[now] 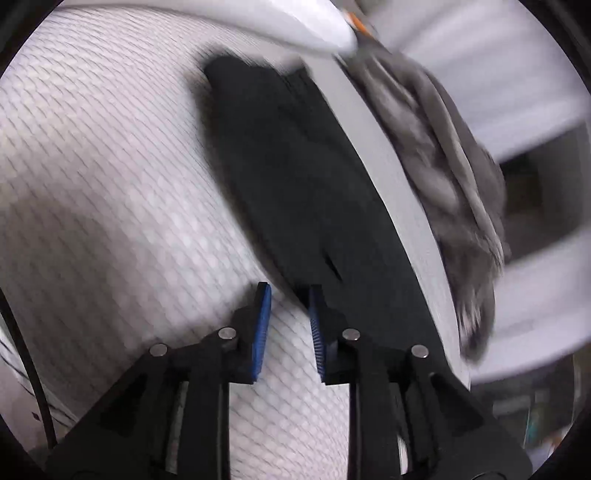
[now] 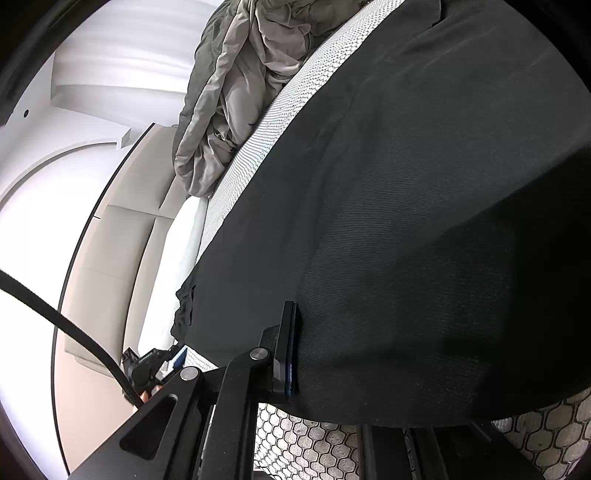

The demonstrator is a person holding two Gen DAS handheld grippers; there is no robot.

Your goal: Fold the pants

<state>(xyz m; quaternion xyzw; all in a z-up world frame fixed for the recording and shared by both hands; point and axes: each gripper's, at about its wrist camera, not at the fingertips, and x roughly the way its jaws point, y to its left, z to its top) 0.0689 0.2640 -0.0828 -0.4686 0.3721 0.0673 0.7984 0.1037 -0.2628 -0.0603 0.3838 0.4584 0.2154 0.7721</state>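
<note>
Black pants [image 1: 295, 177] lie on a white honeycomb-patterned mattress [image 1: 110, 166], reaching along its right edge. My left gripper [image 1: 289, 295] is open just above the mattress, with only the cover showing between its blue pads. Its right finger [image 1: 316, 325] sits at the near edge of the pants. In the right wrist view the pants [image 2: 406, 221] fill most of the picture. My right gripper [image 2: 297, 321] is shut on a fold of them. The cloth drapes over and hides its right finger, so only the left finger [image 2: 286, 350] shows.
A crumpled grey blanket [image 1: 443, 158] [image 2: 236, 92] hangs over the mattress edge beyond the pants. A blurred white shape [image 1: 295, 26] crosses the top of the left view. A black cable [image 2: 55, 317] and beige padded panels [image 2: 110, 258] lie left of the mattress [image 2: 258, 140].
</note>
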